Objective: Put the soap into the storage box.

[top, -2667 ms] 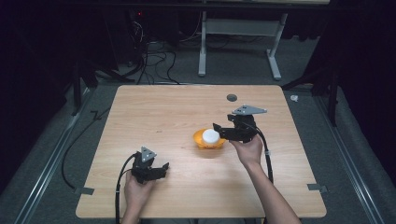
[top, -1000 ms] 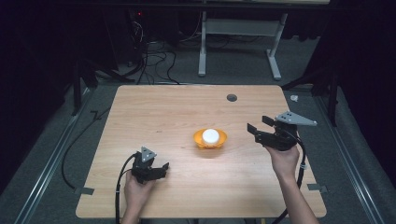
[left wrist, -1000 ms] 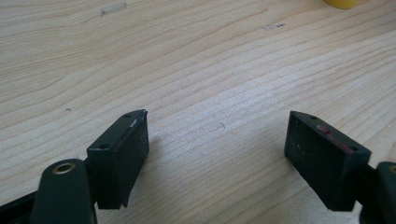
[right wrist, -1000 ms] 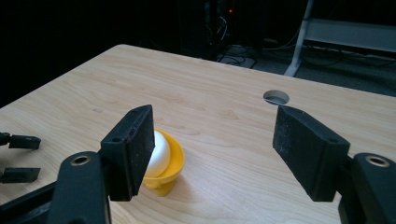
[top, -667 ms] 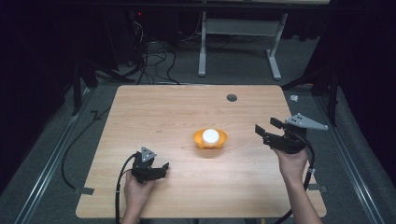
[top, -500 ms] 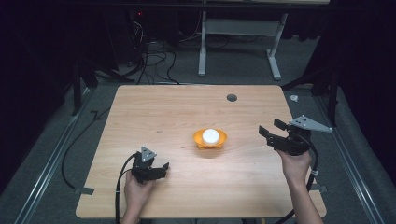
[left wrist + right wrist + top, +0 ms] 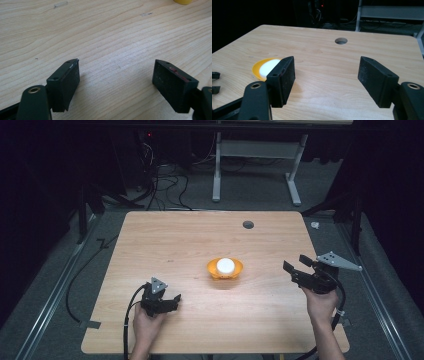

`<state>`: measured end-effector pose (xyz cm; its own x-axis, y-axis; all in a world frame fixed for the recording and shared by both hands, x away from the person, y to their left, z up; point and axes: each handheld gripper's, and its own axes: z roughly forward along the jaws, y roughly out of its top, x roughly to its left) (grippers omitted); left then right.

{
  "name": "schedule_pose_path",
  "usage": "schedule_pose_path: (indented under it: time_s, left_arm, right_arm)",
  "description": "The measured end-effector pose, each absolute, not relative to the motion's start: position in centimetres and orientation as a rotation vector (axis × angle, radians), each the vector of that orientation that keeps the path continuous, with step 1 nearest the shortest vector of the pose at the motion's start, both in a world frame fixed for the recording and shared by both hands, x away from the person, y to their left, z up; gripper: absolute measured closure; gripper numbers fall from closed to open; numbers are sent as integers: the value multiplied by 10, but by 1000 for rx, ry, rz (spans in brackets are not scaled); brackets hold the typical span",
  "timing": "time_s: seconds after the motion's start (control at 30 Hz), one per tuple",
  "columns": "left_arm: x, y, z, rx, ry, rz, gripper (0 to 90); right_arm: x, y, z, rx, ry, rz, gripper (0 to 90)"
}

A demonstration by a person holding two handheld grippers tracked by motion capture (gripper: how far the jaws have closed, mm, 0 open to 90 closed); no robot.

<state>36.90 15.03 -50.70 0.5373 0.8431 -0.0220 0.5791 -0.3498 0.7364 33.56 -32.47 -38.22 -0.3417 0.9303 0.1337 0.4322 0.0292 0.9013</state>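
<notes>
Right gripper raised near table's right edge, fingers apart, empty — left gripper resting low, fingers apart.

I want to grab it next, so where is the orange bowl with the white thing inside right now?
In the high view the orange bowl sits near the middle of the wooden table, between the two grippers, below the round hole.

The bench was lit pretty well from above, everything around it near black. Frames looked sharp, soft shadows under the fingers, no glare.
</notes>
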Motion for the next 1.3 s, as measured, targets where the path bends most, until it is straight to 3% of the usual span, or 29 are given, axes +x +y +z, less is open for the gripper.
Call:
schedule_pose_path:
  time_s: [0.63, 1.3]
  left_arm:
    - [369, 150, -507, 2066, 1146, 477, 224]
    - [369, 150, -507, 2066, 1146, 477, 224]
  right_arm:
    - [329, -324, -429, 1476, 1852, 1277, 311]
    - [341, -291, -485, 1505, 1998, 1061, 310]
